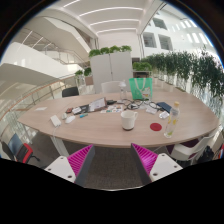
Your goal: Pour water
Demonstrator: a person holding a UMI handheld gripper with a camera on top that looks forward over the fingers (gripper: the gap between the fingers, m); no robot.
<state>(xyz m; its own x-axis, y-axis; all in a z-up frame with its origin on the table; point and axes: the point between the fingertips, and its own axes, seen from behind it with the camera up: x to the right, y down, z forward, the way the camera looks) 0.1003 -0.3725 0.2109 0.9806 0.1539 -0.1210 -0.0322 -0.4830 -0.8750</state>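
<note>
A white cup [128,119] stands near the front edge of a round wooden table [80,128], beyond my fingers and a little right of the middle. A clear bottle [170,122] stands to its right near the table's edge. A green container [137,89] stands farther back on the table. My gripper [112,160] is open and empty, held well back from the table, with its pink pads [80,157] spread wide over the grey floor.
Papers, a laptop [97,104] and small items lie across the table. Chairs stand around it, one at the near left [20,150] and one at the near right [190,150]. White cabinets with plants [110,65] stand behind.
</note>
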